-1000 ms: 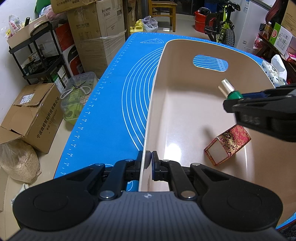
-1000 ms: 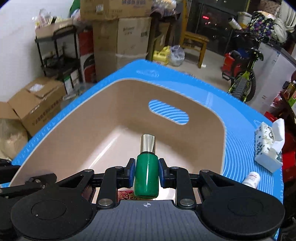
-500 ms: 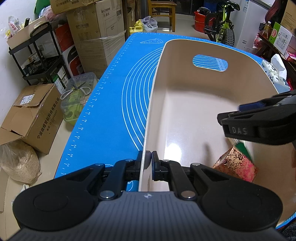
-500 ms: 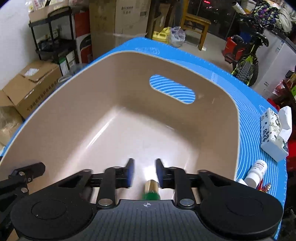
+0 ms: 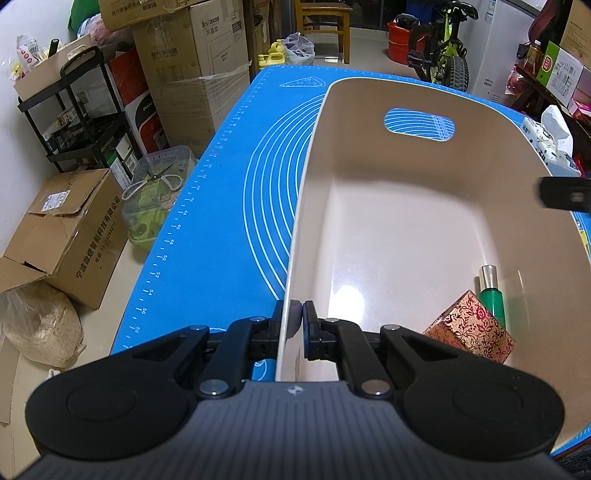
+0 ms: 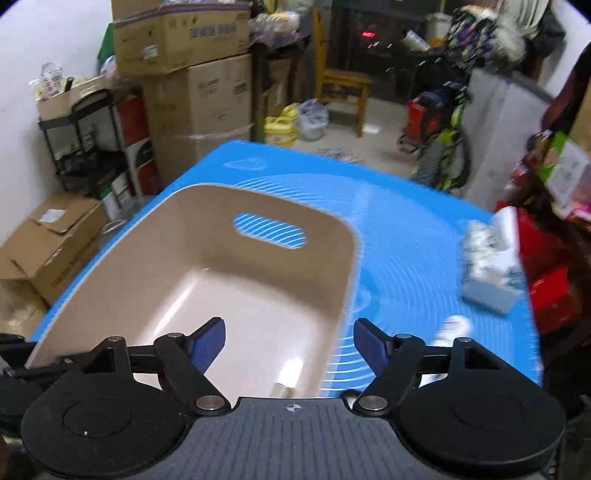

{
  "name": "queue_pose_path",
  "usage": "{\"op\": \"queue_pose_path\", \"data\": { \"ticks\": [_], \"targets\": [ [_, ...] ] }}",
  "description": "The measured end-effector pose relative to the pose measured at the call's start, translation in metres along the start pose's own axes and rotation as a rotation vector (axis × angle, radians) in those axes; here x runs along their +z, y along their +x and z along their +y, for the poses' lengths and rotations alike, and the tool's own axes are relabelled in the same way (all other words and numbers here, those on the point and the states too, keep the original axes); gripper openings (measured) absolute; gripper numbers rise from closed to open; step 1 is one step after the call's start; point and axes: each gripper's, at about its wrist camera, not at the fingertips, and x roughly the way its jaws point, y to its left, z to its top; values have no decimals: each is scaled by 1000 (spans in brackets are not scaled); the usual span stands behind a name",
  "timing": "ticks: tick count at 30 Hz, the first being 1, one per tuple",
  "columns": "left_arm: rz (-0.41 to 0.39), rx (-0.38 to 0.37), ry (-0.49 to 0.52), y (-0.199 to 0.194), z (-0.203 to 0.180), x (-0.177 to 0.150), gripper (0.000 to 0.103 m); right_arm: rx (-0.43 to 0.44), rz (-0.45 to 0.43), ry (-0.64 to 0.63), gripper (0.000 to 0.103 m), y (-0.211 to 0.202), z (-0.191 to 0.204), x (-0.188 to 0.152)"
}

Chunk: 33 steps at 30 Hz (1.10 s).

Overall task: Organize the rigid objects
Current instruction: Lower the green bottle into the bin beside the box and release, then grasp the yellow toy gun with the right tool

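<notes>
While the left gripper (image 5: pixel 297 320) stayed clamped on the smooth beige bin's (image 5: pixel 406 206) near rim, the right gripper's (image 6: pixel 289 341) fingers stood wide apart, empty; inside lay a green bottle (image 5: pixel 492 295) beside a brocade box (image 5: pixel 469 326).

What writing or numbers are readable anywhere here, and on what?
"46", "48", "50", "52", "54", "56": ruler scale along the edge of the blue baking mat.
"PAN...", cut off: red-and-black carton.
Chinese characters, roughly "宁波微鹅智能科技有限公司", and a blurred phone number: brown floor carton.
Brand print on the tall carton behind the mat: too blurred.
Red LED digits in the right wrist view: unreadable.
</notes>
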Motion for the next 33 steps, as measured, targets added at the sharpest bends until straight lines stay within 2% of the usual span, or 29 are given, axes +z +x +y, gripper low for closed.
{"op": "queue_pose_path", "data": {
  "ticks": [5, 9, 14, 17, 20, 28, 33],
  "targets": [
    [0, 0, -1, 0, 0, 0, 10, -33, -21, 67, 81, -19, -35, -5],
    [0, 1, -1, 0, 1, 0, 10, -90, -26, 99, 81, -25, -63, -16],
    [0, 5, 6, 0, 1, 0, 11, -149, 28, 154, 82, -9, -95, -37],
    [0, 6, 6, 1, 1, 0, 11, -218, 44, 156, 81, 8, -108, -51],
    [2, 4, -4, 1, 2, 0, 11, -228, 87, 202, 81, 26, -120, -65],
    [3, 8, 1, 1, 1, 0, 11, -262, 131, 177, 81, 55, -125, -80],
    [3, 6, -2, 1, 1, 0, 11, -240, 154, 170, 74, 70, -119, -82]
  ]
}}
